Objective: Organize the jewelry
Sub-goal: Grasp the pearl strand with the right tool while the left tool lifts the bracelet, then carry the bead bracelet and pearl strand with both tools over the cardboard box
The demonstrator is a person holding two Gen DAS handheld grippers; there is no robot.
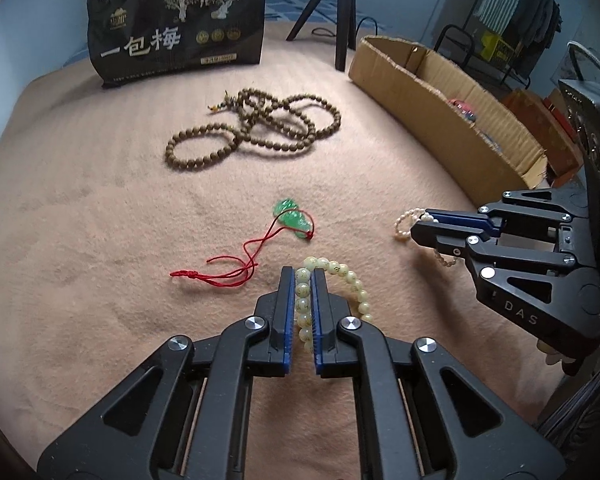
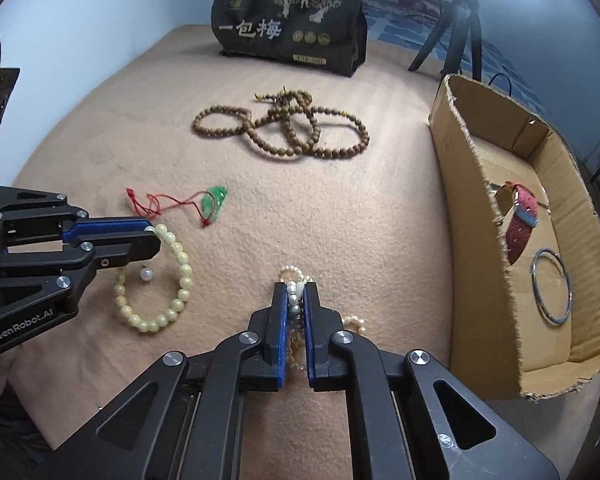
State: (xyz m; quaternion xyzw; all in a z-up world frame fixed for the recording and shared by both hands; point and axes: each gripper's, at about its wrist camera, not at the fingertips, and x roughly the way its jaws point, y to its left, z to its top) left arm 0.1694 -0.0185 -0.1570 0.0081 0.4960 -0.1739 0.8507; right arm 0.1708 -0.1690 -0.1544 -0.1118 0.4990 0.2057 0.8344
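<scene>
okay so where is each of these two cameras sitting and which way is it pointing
Left wrist: sits on the left gripper, looking forward along its fingers, shut on the pale yellow bead bracelet; the right gripper shows at right.
Right wrist: sits on the right gripper, shut on the pearl strand; the left gripper shows at left.
Shared: brown bead necklace, green pendant, cardboard box, black bag.
</scene>
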